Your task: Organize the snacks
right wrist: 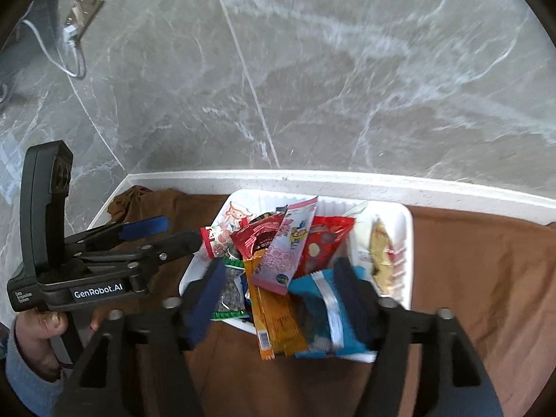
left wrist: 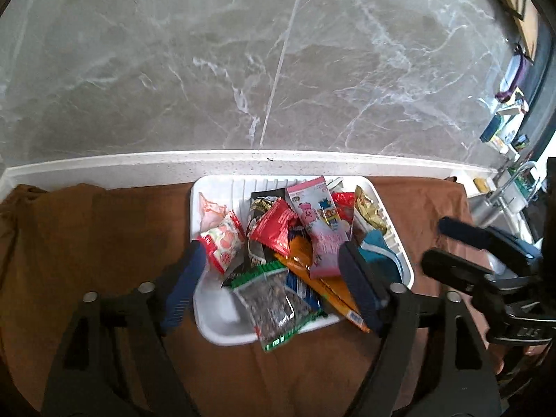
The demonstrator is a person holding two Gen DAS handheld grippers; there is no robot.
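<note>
Only from the right wrist: wall socket strip (right wrist: 83,7), hand (right wrist: 38,333).

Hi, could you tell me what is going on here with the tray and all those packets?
A person holds a two-finger gripper in each hand above a white tray heaped with snack packets, set on a brown cloth by a marble wall. Both the left gripper and the right gripper are open and hold nothing. A green-edged packet, an orange stick packet and a blue packet overhang the tray's near rim. Sorting seems largely done.
</note>
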